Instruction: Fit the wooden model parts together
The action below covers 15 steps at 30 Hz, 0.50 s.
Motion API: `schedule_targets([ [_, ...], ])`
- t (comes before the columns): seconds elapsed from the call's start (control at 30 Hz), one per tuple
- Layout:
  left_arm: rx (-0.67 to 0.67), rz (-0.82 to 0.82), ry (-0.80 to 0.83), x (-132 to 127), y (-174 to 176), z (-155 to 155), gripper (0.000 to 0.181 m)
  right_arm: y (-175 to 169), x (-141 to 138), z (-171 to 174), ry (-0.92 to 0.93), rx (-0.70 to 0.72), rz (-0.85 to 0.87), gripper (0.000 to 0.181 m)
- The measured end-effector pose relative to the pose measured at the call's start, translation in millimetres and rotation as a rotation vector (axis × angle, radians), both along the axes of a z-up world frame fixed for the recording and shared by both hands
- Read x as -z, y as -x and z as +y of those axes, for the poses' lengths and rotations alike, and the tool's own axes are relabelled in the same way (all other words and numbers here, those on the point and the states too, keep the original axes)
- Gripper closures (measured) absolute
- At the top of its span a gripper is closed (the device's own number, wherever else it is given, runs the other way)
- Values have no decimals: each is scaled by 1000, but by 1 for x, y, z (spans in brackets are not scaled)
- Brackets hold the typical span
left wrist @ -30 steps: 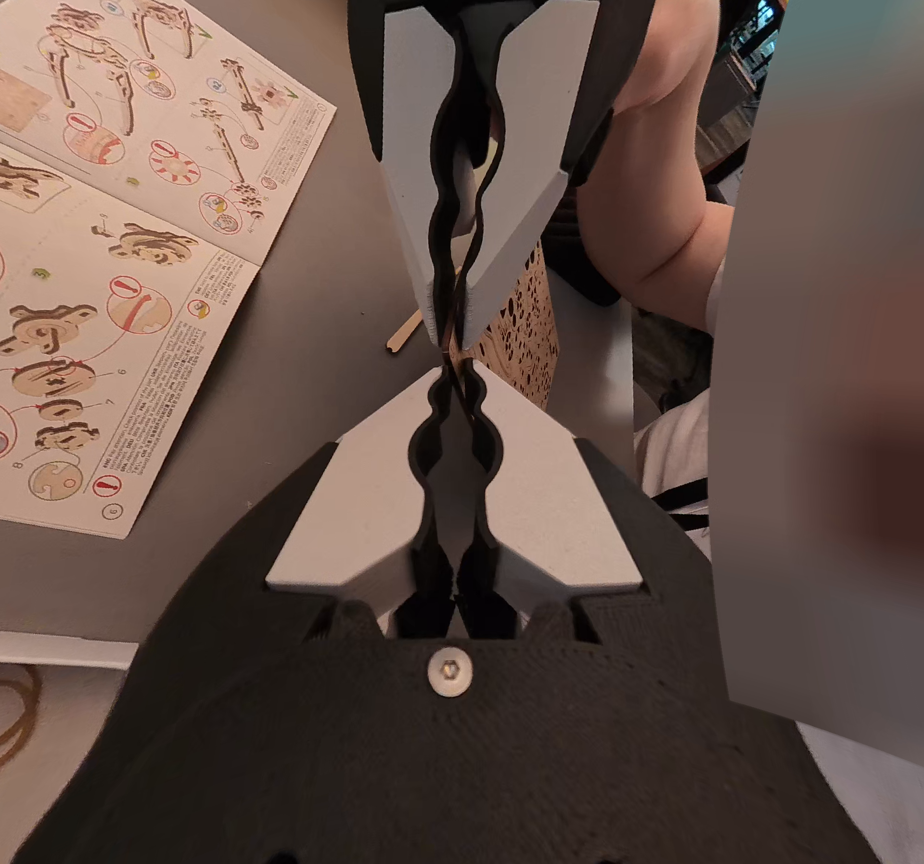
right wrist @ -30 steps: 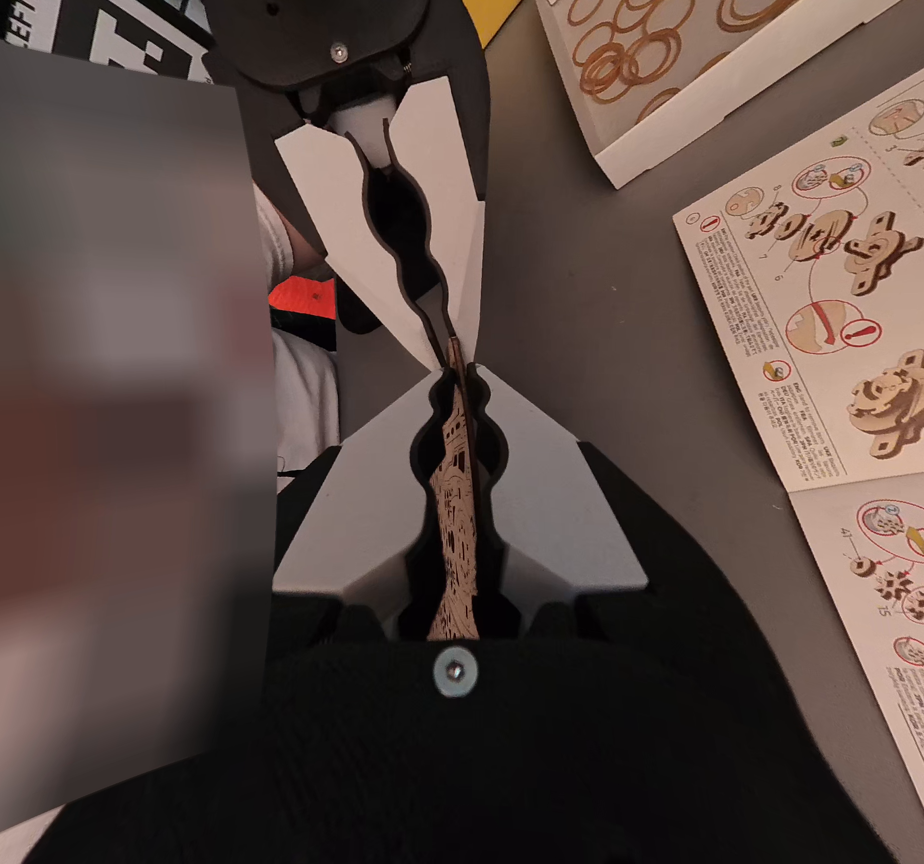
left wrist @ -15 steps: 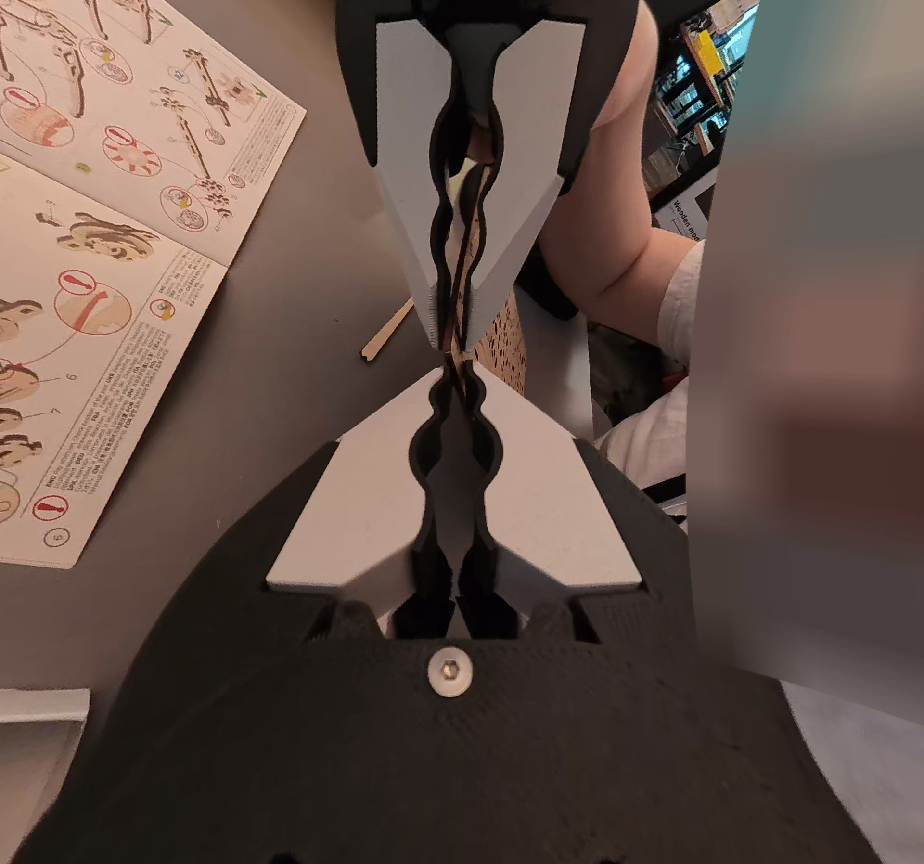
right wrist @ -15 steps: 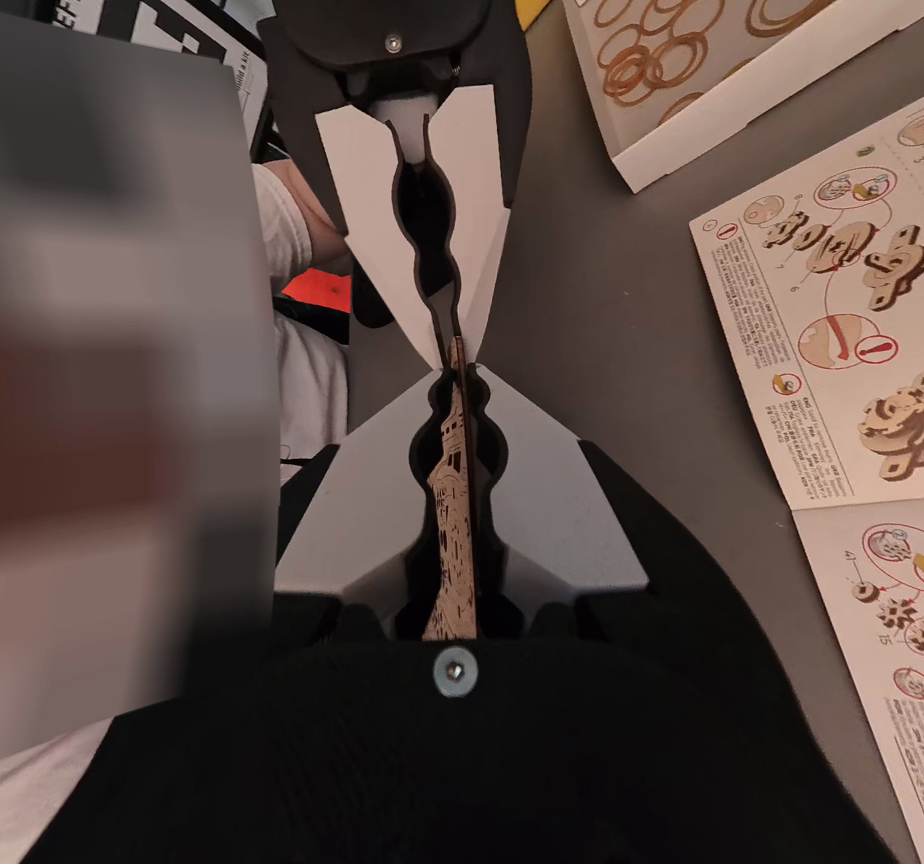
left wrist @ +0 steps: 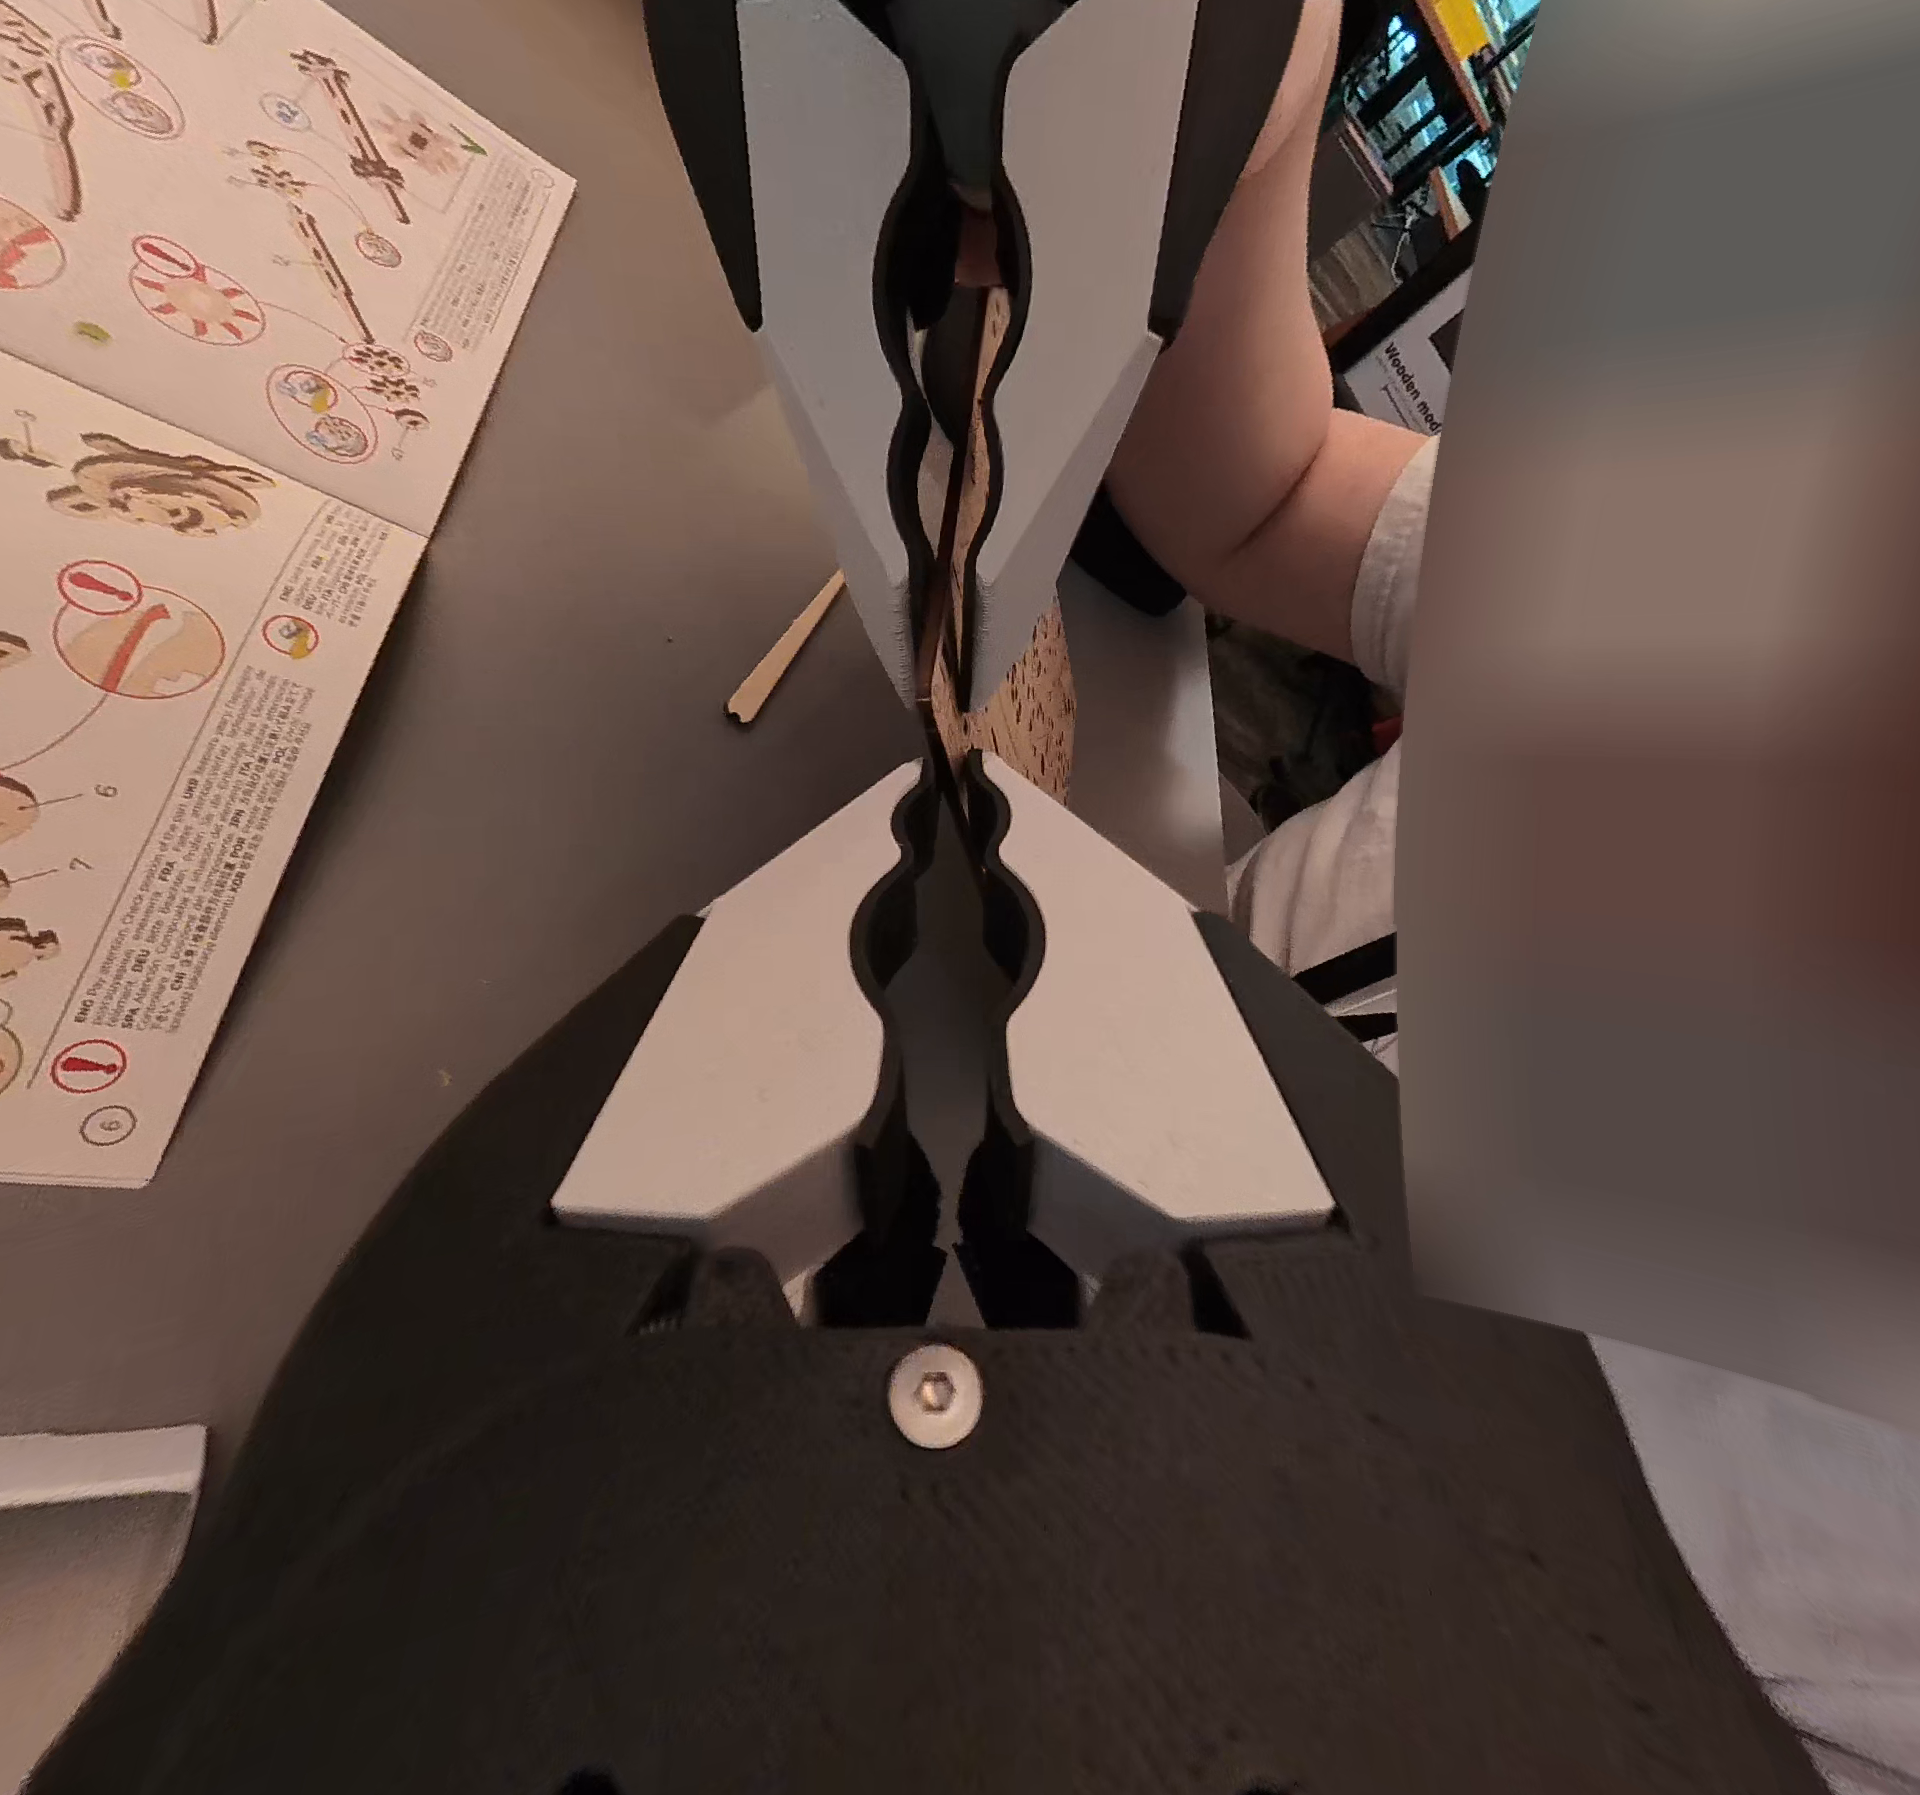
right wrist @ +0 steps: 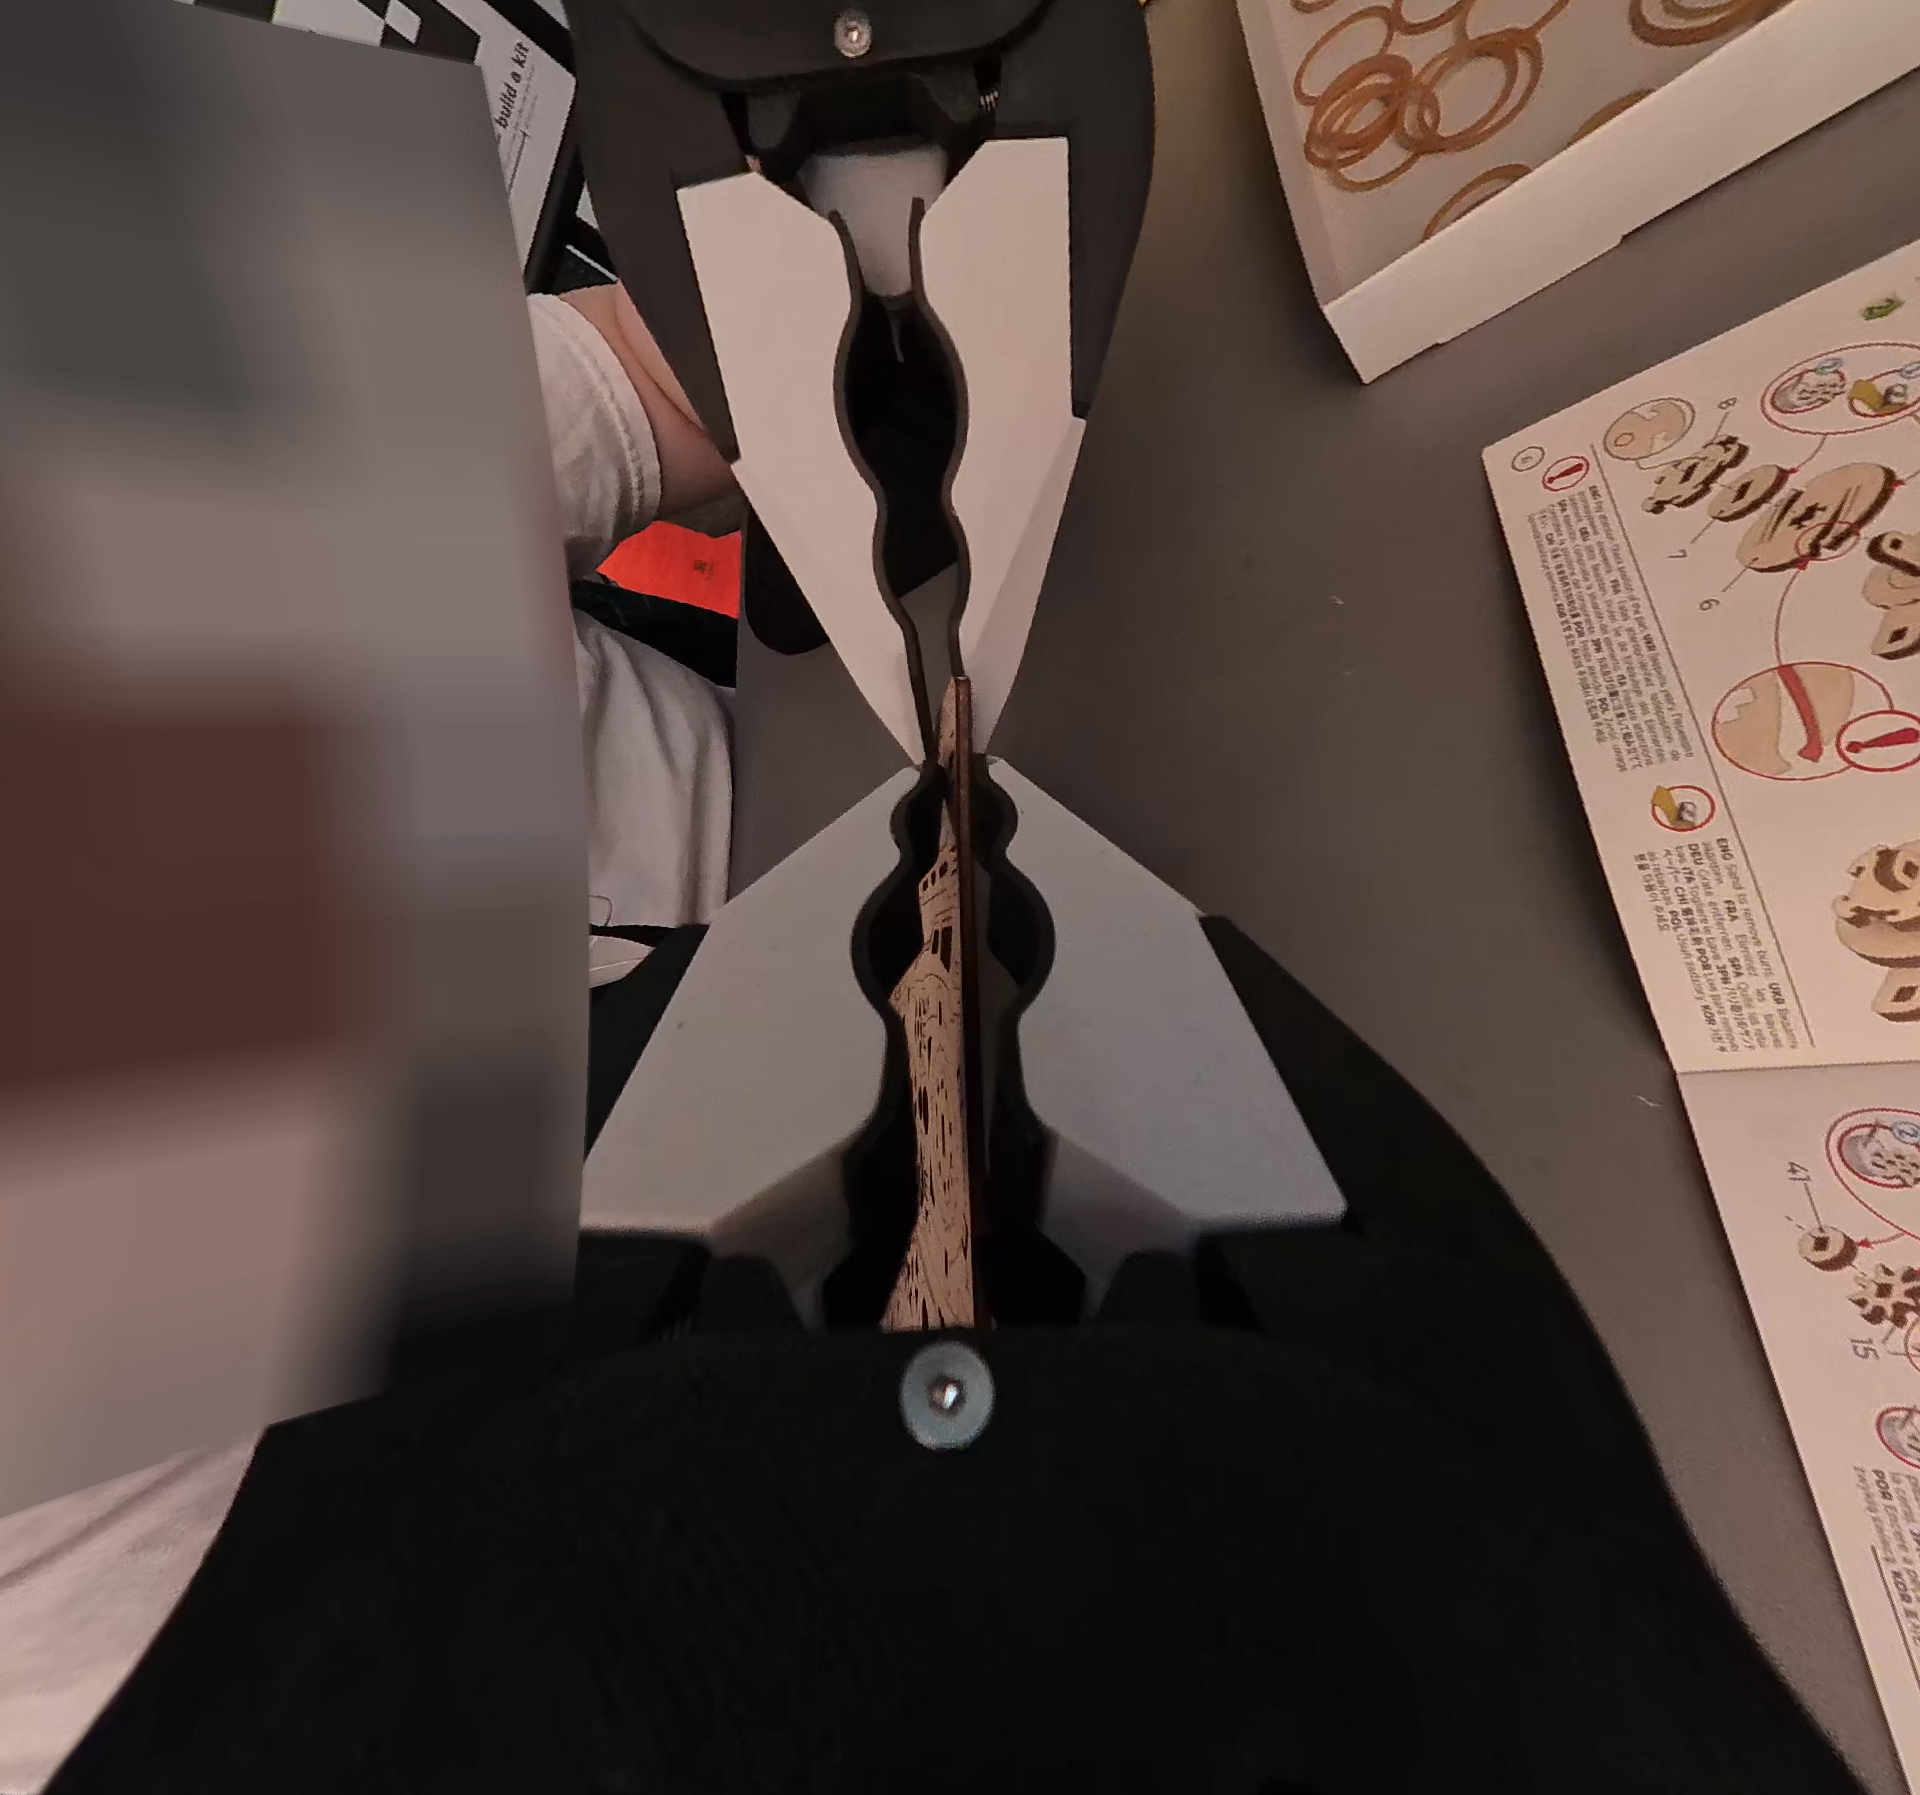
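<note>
In the right wrist view my right gripper (right wrist: 956,774) is shut on a flat engraved wooden part (right wrist: 935,1070), seen edge-on between its fingers. The part's top end reaches into the tips of my left gripper (right wrist: 948,722), which comes down from above, tip to tip with the right. In the left wrist view my left gripper (left wrist: 951,774) is shut on the thin dark edge of the wooden part (left wrist: 1023,706). The right gripper (left wrist: 940,696) faces it from the top. Whether a second part sits between the tips is hidden.
Both grippers are held above a dark grey table (left wrist: 520,706). Open instruction sheets (left wrist: 208,498) (right wrist: 1714,706) lie on it, with a small wooden stick (left wrist: 784,649). A white box of tan rings (right wrist: 1558,83) stands at the back. A person's arm (left wrist: 1278,498) is close behind. My two grippers' fingertips are within a few centimetres of each other.
Both grippers stay shut and tip to tip. The pair has shifted a little over the table, so the instruction sheets slide sideways in both views. The opposite gripper now lines up straighter.
</note>
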State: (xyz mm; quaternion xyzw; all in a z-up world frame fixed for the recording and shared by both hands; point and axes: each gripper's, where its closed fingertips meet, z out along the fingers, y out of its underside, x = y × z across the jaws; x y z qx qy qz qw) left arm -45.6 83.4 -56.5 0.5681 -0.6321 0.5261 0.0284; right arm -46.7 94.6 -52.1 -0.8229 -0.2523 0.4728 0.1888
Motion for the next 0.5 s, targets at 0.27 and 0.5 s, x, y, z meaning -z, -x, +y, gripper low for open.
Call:
schedule_targets([
  [0.27,-21,1,50,-1,-3,3,179,-2,1,4,-2,24,3,177],
  [0.5,-18,0,68,-2,-2,1,180,1,0,2,23,14,19,178],
])
